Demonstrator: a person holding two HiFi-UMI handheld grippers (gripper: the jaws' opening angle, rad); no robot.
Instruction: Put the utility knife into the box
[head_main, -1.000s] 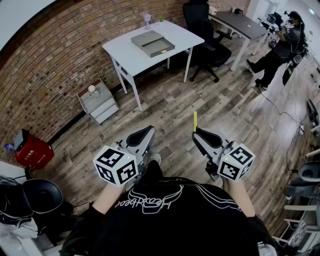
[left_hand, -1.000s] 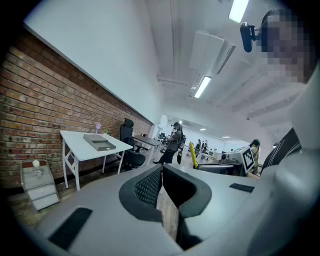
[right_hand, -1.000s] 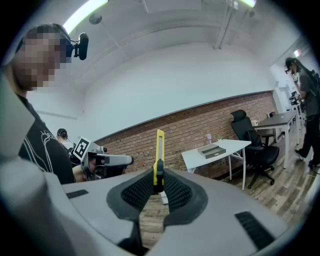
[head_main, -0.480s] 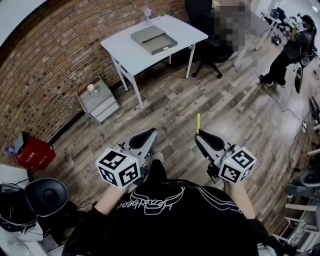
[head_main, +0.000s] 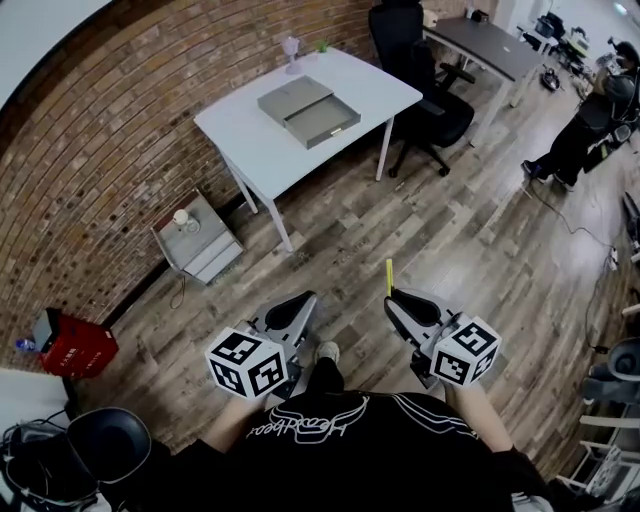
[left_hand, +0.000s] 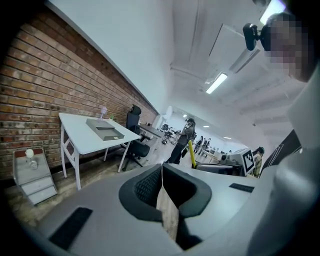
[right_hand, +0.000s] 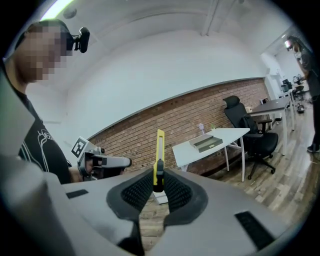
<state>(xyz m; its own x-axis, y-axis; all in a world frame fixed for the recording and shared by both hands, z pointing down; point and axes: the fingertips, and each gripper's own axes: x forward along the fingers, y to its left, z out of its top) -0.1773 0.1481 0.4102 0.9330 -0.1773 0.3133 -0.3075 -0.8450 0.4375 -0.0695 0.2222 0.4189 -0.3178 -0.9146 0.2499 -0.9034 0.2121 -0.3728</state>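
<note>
A yellow utility knife (head_main: 389, 277) (right_hand: 159, 157) stands up out of my right gripper (head_main: 392, 296) (right_hand: 158, 186), whose jaws are shut on its lower end. My left gripper (head_main: 311, 300) (left_hand: 161, 172) is held beside it at waist height, shut with nothing between its jaws. Far ahead, the grey box (head_main: 306, 107) (right_hand: 206, 143) (left_hand: 104, 129) lies open on a white table (head_main: 352, 85) against the brick wall, its lid beside it. Both grippers are well short of the table, over the wooden floor.
A black office chair (head_main: 420, 80) stands right of the white table, with a dark desk (head_main: 480, 45) behind it. A small grey cabinet (head_main: 195, 235) sits left of the table. A red crate (head_main: 75, 348) is at the far left. A person (head_main: 590, 125) stands at the far right.
The view has moved forward and shifted, so the white table and box now sit lower and nearer the middle. Both grippers keep their hold and spacing.
</note>
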